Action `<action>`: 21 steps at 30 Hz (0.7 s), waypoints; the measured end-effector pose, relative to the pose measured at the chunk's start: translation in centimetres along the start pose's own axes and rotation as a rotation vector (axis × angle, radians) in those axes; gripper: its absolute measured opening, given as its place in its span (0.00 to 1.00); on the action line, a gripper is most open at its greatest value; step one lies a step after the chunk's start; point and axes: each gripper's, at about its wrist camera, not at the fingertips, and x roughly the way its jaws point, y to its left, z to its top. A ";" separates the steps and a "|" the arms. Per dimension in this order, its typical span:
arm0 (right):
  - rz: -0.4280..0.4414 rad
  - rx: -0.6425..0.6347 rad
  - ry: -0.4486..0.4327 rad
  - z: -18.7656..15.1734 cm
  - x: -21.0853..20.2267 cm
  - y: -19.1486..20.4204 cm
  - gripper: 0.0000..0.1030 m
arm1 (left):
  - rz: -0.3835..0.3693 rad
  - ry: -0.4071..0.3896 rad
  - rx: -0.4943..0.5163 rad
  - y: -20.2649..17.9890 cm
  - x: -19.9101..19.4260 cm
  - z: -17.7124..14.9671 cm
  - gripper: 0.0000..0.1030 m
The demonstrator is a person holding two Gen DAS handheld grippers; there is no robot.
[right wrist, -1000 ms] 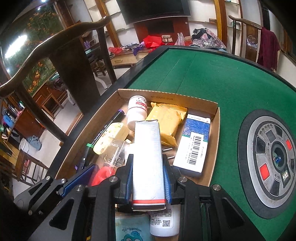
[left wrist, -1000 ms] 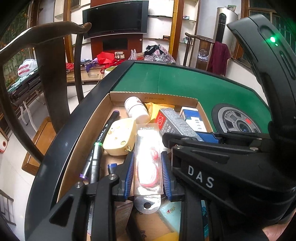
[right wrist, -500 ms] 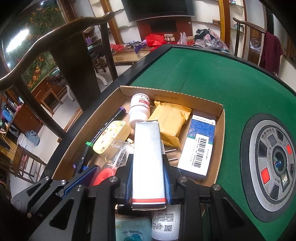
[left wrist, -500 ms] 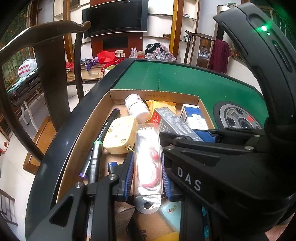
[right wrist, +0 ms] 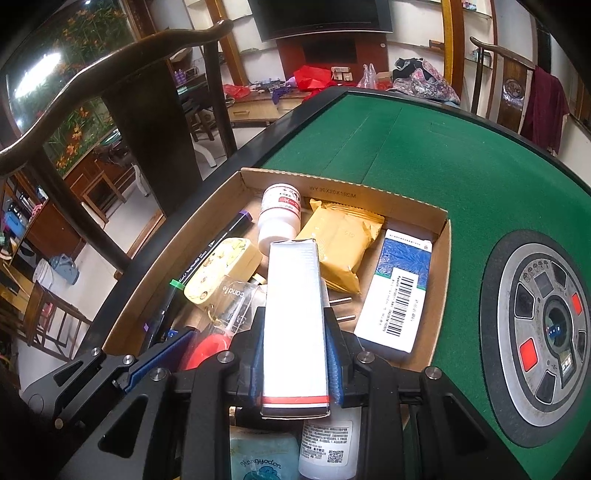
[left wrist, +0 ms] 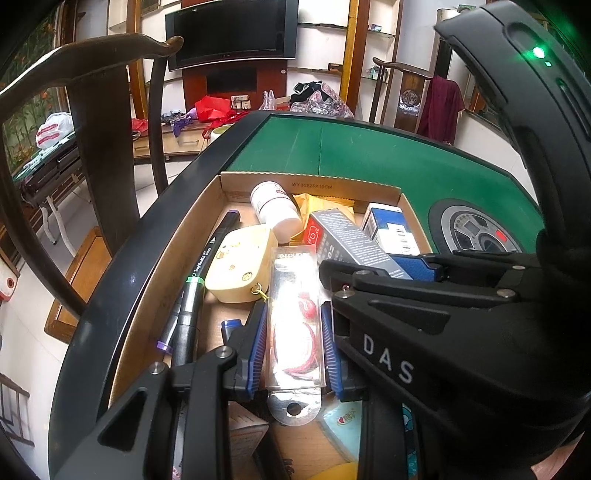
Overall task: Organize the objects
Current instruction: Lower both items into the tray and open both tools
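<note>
While the green felt table (right wrist: 424, 155) with its black rim fills most of both views, a living room spreads behind it, with a dark television (left wrist: 231, 31) on the far wall, a dark wooden chair (right wrist: 147, 110) close to the table's left edge and a second chair draped with a maroon cloth (right wrist: 545, 107) at the far right. A round grey control panel (right wrist: 546, 328) is set into the felt, just right of an open cardboard box (right wrist: 439, 221) that stands near the rim. The left gripper (left wrist: 293, 343) is closed on a clear plastic packet (left wrist: 293, 317) with something red inside, held over the box's near left part. The right gripper (right wrist: 295, 354) is clamped on a long white carton (right wrist: 293, 314), held above the middle of the box. Under and around them lie a white bottle (right wrist: 279, 218), a yellow pouch (right wrist: 341, 240), a blue and white carton (right wrist: 395, 295) along the right wall, a cream case (left wrist: 240, 266) and black markers (left wrist: 207, 273) along the left wall. In the left view the right gripper's black body crosses the lower right and hides that side of the box.
</note>
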 end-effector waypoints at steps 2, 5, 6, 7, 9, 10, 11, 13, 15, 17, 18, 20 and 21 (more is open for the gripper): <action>0.005 -0.006 -0.004 0.0 -0.1 0.1 0.33 | -0.002 0.005 -0.002 0.0 0.0 0.0 0.29; 0.011 -0.015 -0.010 0.0 -0.4 0.3 0.42 | -0.007 0.017 -0.019 0.3 0.2 0.1 0.53; 0.010 -0.018 -0.019 0.0 -0.7 0.3 0.51 | -0.009 0.015 -0.027 0.4 0.2 0.1 0.58; 0.014 -0.022 -0.026 0.0 -0.8 0.4 0.55 | -0.009 0.012 -0.032 0.5 0.1 0.1 0.60; 0.023 -0.026 -0.046 0.1 -1.4 0.4 0.64 | -0.014 0.018 -0.043 0.6 0.2 0.2 0.63; 0.025 -0.025 -0.059 0.1 -1.8 0.4 0.64 | -0.018 0.019 -0.049 0.7 0.2 0.2 0.65; 0.026 -0.024 -0.067 0.0 -2.1 0.3 0.65 | -0.022 0.018 -0.058 0.8 0.1 0.2 0.65; 0.031 -0.023 -0.087 -0.1 -2.9 0.2 0.67 | -0.030 0.007 -0.074 1.1 -0.1 0.3 0.67; 0.030 -0.017 -0.110 -0.3 -3.8 0.0 0.70 | -0.033 -0.006 -0.088 1.3 -0.4 0.4 0.68; 0.025 -0.006 -0.139 -0.6 -4.8 -0.3 0.71 | -0.042 -0.021 -0.102 1.5 -0.6 0.5 0.69; 0.018 0.002 -0.164 -1.0 -5.6 -0.5 0.72 | -0.049 -0.030 -0.110 1.6 -0.8 0.5 0.70; -0.008 0.005 -0.207 -1.8 -7.0 -0.9 0.78 | -0.064 -0.054 -0.129 1.8 -1.2 0.6 0.70; -0.032 0.004 -0.237 -2.5 -7.8 -1.3 0.81 | -0.069 -0.079 -0.136 1.9 -1.6 0.7 0.72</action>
